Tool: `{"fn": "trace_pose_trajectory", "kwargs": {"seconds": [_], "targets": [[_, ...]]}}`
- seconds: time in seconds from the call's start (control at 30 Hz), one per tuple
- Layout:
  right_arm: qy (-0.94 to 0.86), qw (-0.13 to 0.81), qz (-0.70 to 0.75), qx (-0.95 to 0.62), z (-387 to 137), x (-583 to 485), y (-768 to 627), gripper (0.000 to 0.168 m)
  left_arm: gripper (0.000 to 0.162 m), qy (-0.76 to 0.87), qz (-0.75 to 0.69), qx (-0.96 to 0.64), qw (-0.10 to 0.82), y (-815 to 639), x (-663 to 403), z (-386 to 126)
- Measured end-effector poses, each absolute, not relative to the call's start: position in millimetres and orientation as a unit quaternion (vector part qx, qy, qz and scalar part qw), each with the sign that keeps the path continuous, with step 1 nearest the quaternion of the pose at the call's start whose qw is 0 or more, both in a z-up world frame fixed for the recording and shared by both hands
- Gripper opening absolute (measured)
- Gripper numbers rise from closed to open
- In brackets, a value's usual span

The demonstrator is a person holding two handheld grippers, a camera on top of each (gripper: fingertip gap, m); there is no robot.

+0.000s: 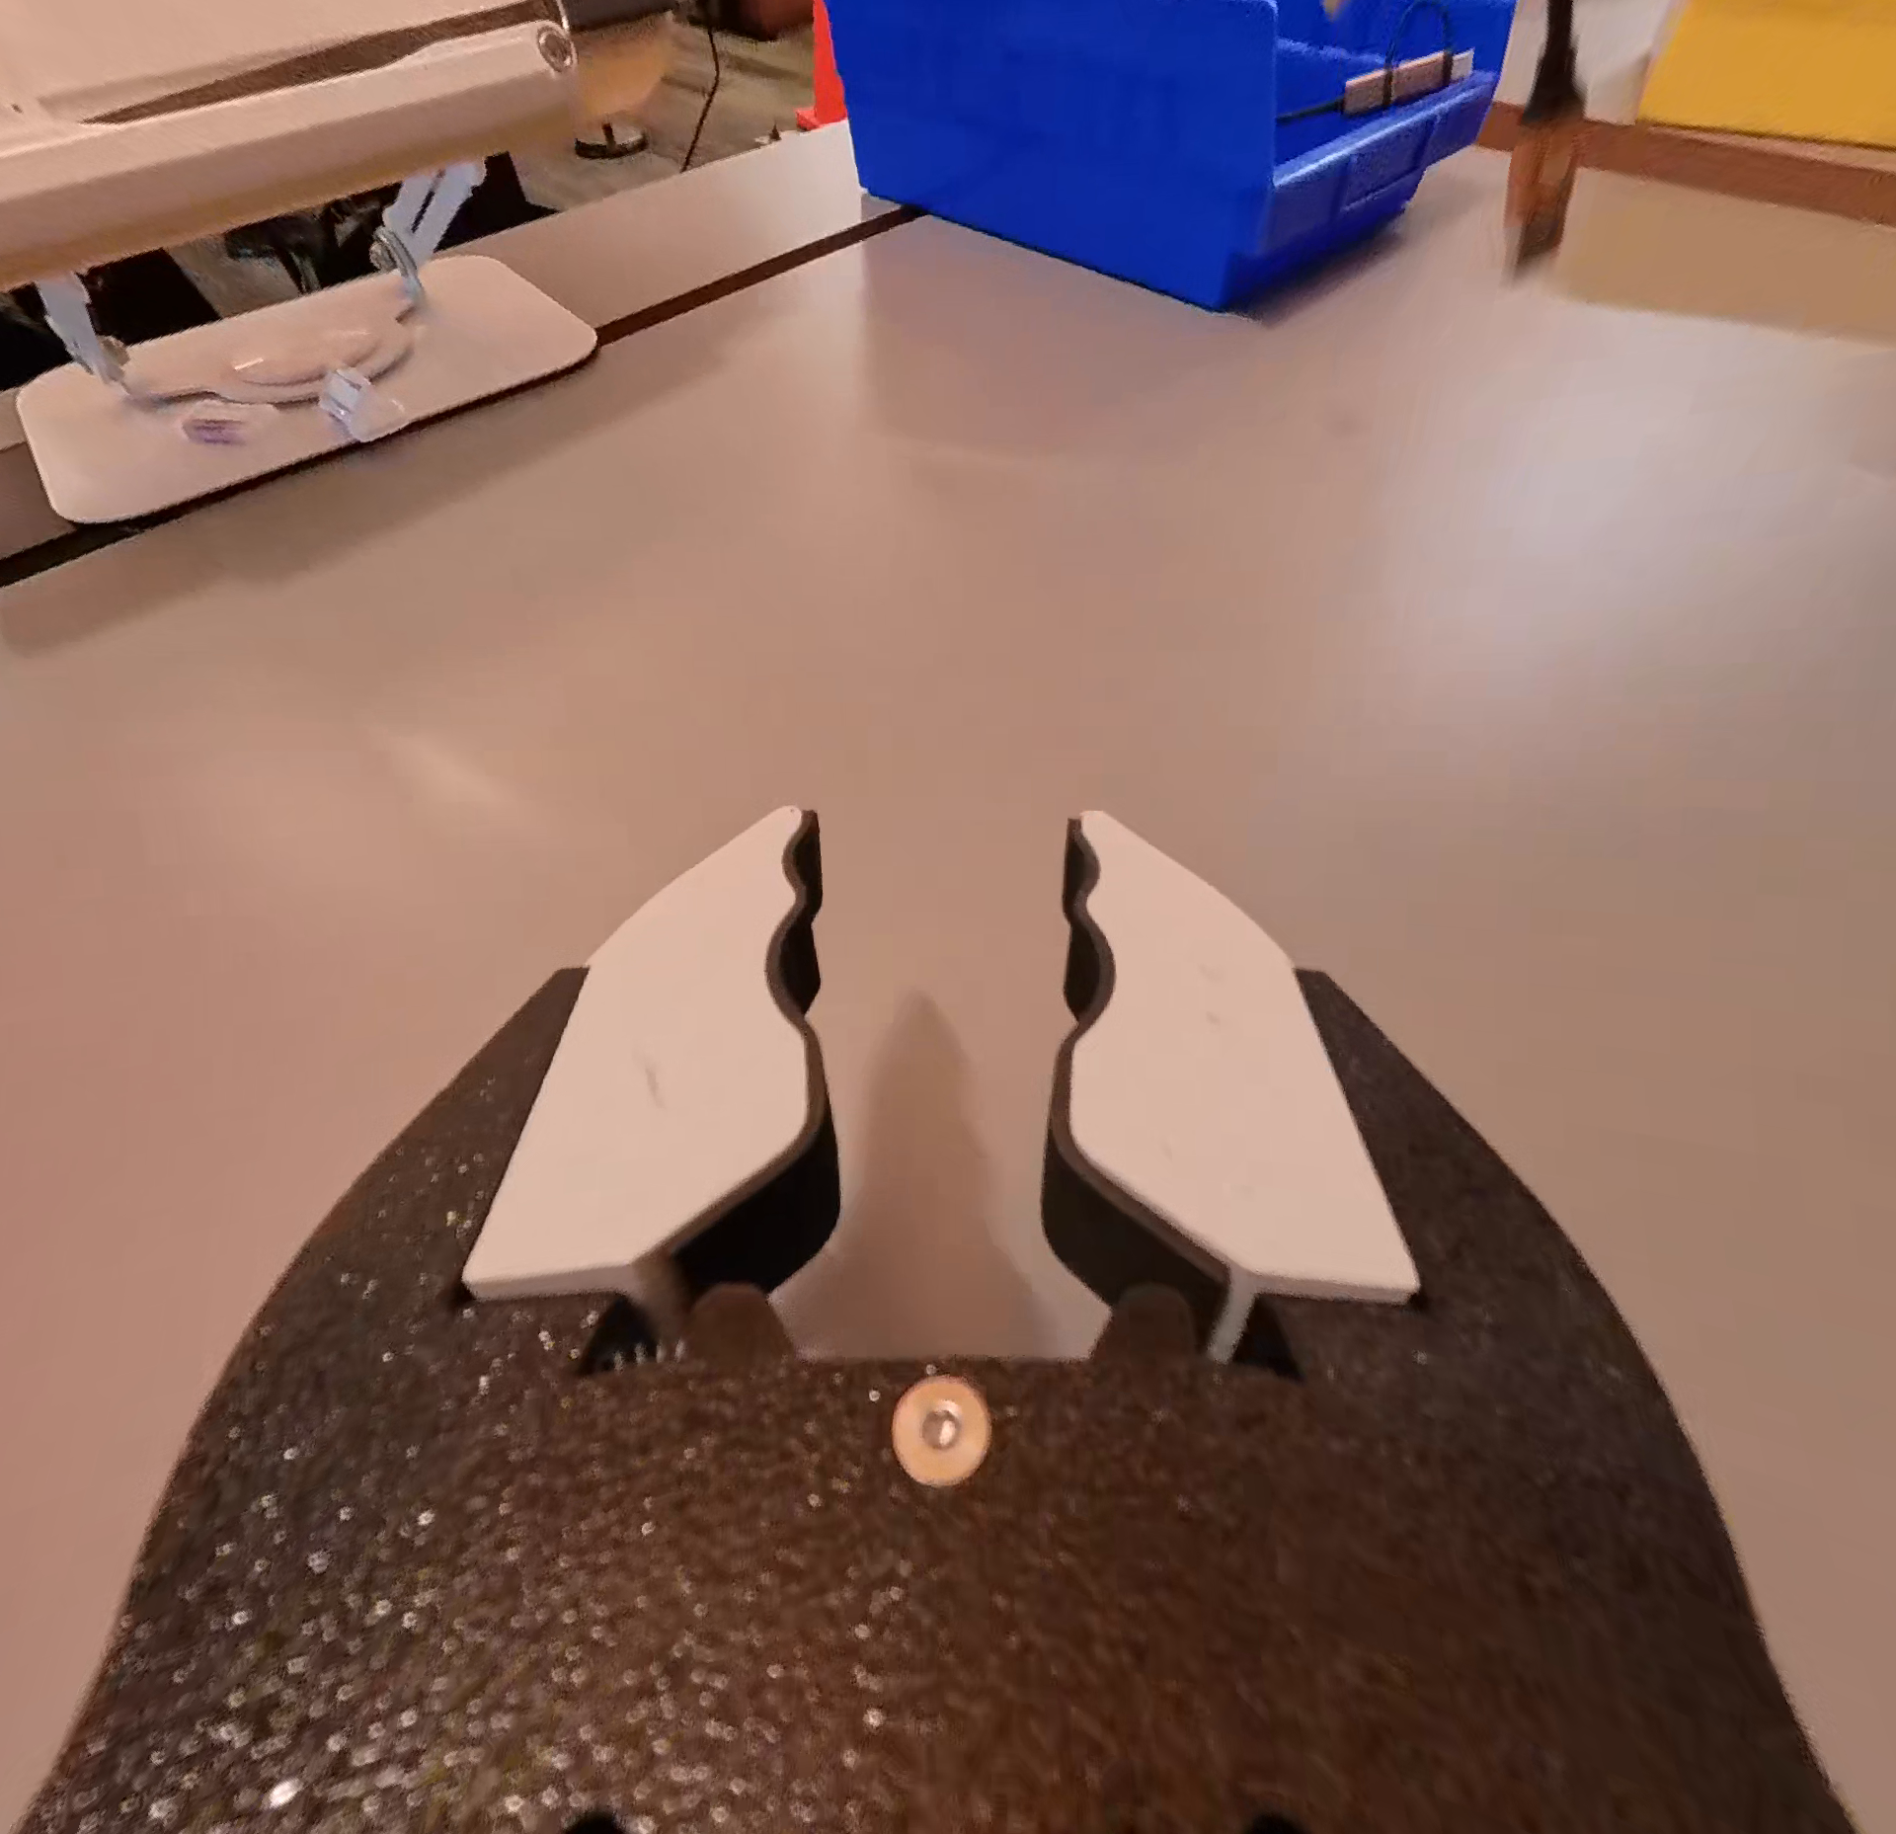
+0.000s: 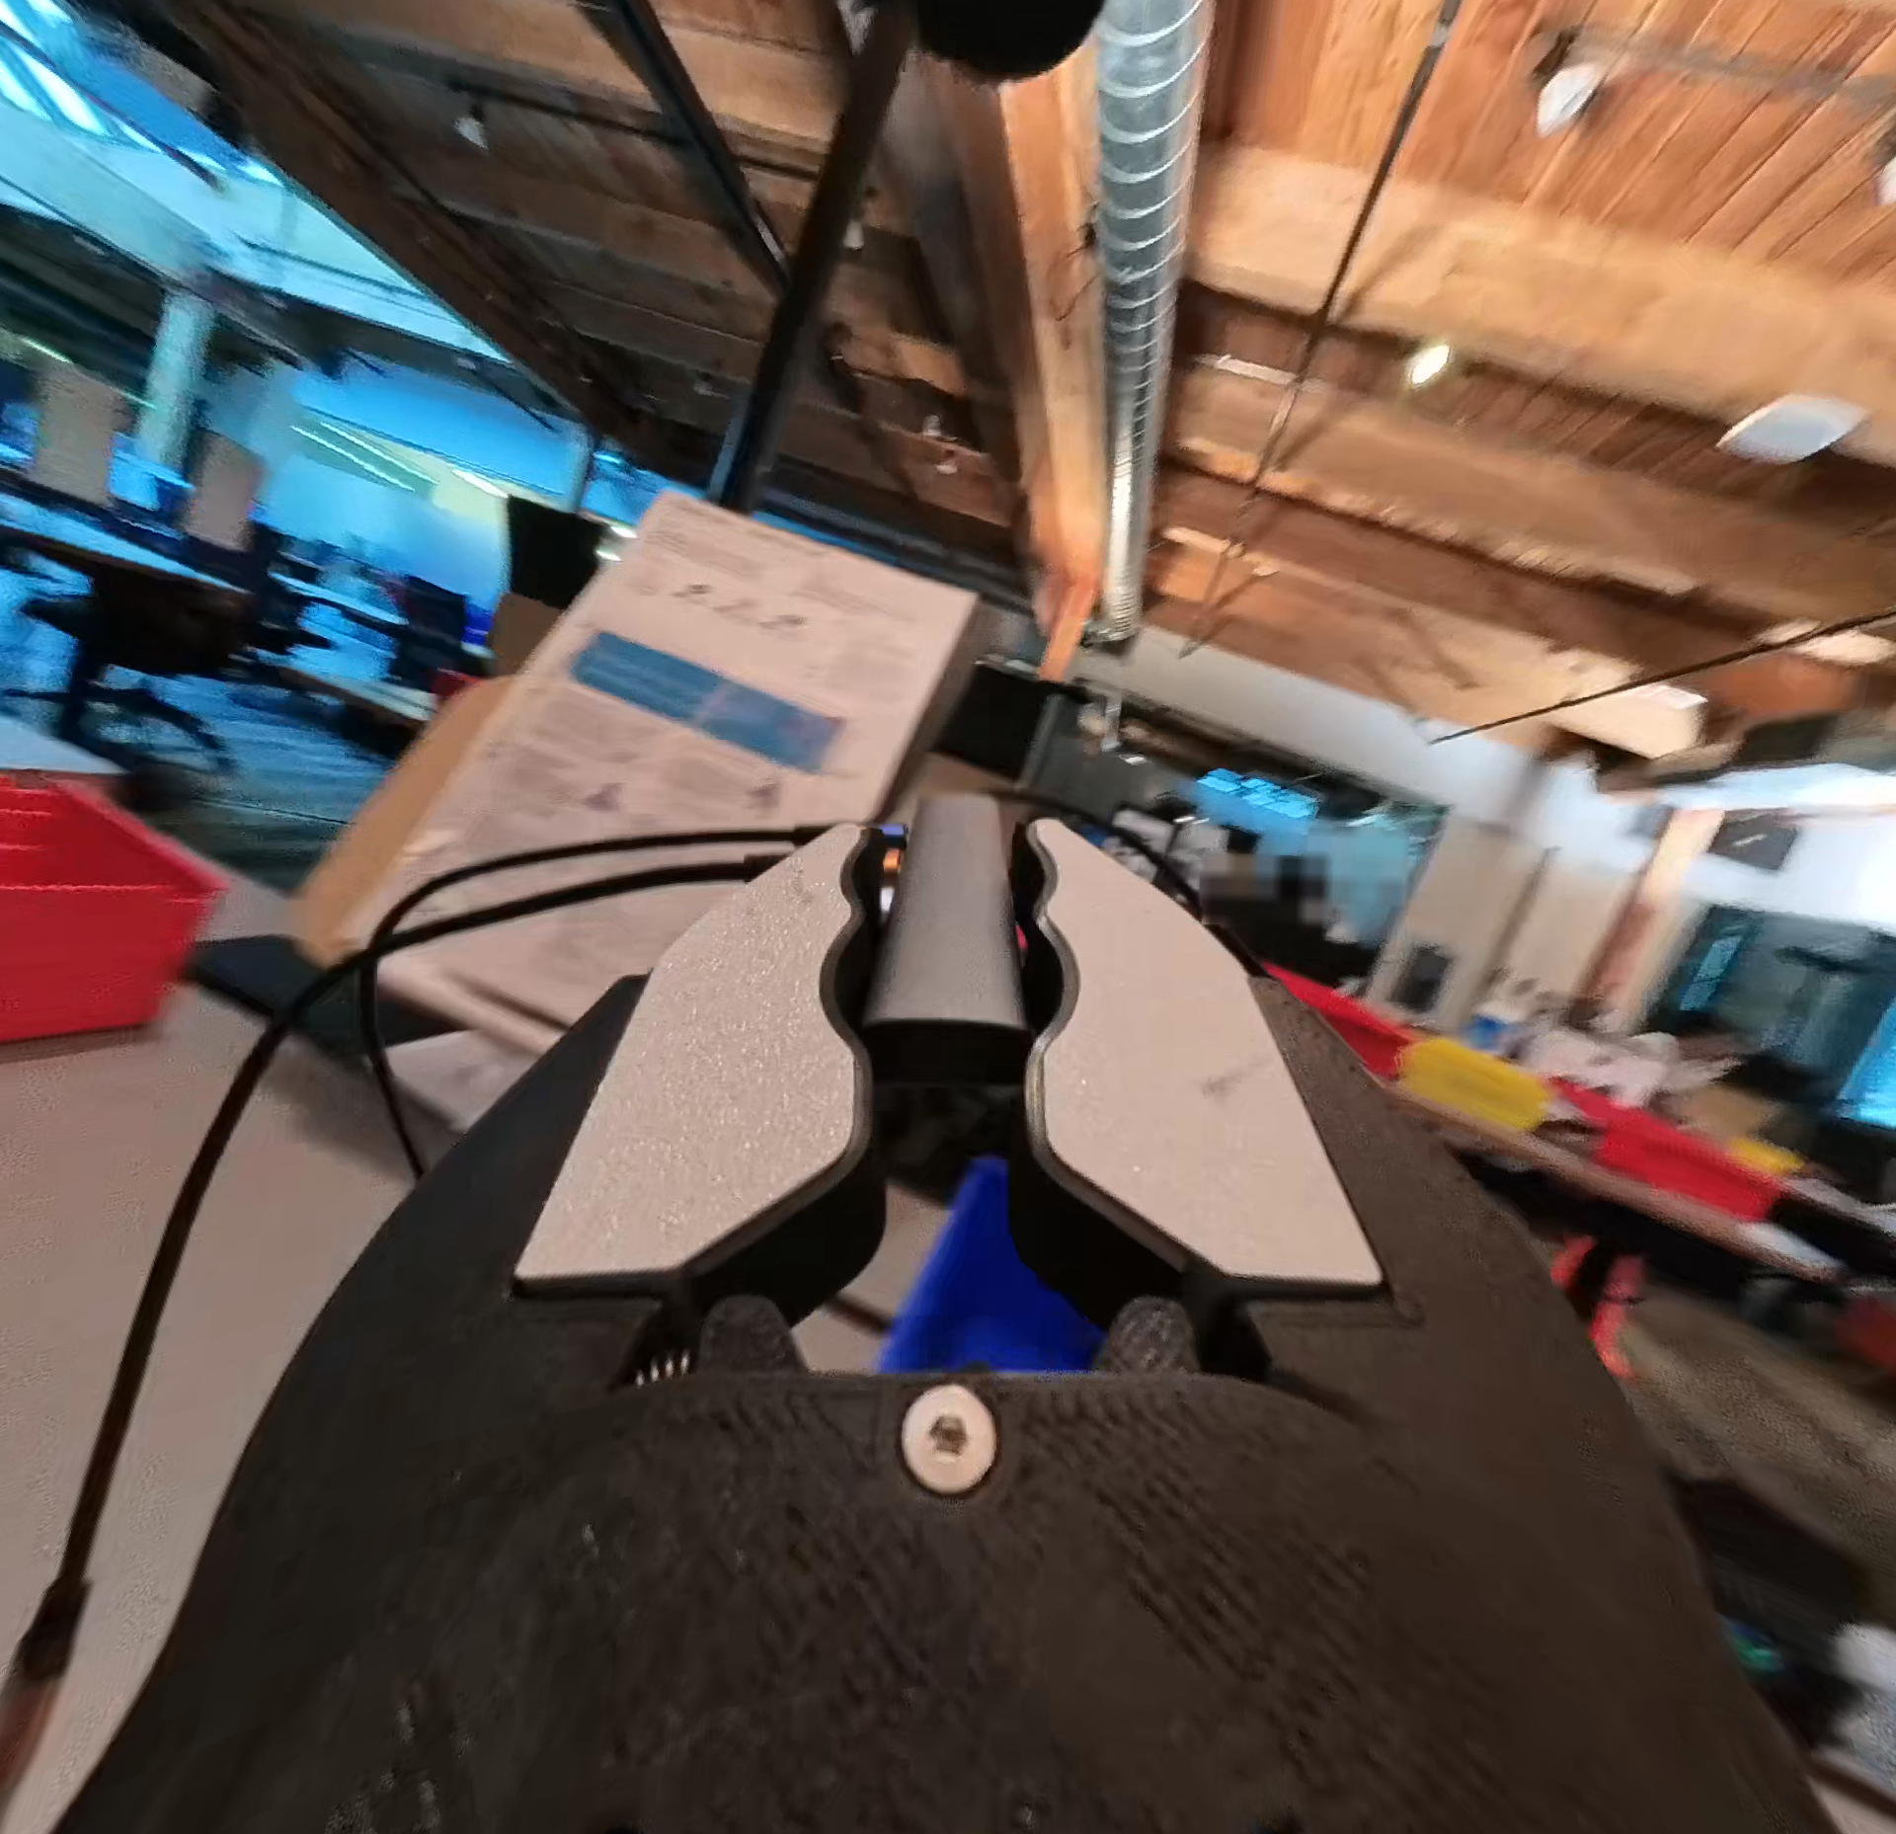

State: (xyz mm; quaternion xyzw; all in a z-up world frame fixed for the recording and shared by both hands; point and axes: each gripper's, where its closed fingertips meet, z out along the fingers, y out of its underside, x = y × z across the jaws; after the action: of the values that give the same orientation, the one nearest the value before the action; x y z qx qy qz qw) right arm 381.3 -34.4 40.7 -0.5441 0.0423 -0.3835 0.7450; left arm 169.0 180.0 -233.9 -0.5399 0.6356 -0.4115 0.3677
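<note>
Dark adapter (image 2: 944,948) clamped in right tongs (image 2: 944,861), cables (image 2: 308,1005) trailing left | left tongs (image 1: 942,830) parted, empty, above table (image 1: 1334,656) | risk: cables snagging blue bin (image 1: 1108,133).

the dark bar (image 2: 944,938) in the right claw (image 2: 942,841) hides its far end; dangling object (image 1: 1544,153) is blurred.

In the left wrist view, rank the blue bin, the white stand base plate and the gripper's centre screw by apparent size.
1. blue bin, largest, though cut off at the top edge.
2. white stand base plate, flat on the table at left.
3. centre screw, smallest, even though it sits nearest the camera.
</note>
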Motion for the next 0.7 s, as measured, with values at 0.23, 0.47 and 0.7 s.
{"fn": "trace_pose_trajectory", "kwargs": {"seconds": [0.23,0.47,0.7], "targets": [[-0.017,0.599,-0.576,-0.557,97.4,481.0,-62.0,0.025,0.040,0.625,-0.439,-0.544,0.348,180.9,168.2,-231.3],[-0.031,0.554,-0.554,-0.621,46.5,547.4,-26.5,0.026,0.033,0.625,-0.453,-0.536,0.341,178.5,166.9,-229.0],[-0.021,0.546,-0.514,-0.661,27.4,590.9,9.1,0.027,0.033,0.628,-0.456,-0.530,0.341,176.9,166.1,-228.1]]}}
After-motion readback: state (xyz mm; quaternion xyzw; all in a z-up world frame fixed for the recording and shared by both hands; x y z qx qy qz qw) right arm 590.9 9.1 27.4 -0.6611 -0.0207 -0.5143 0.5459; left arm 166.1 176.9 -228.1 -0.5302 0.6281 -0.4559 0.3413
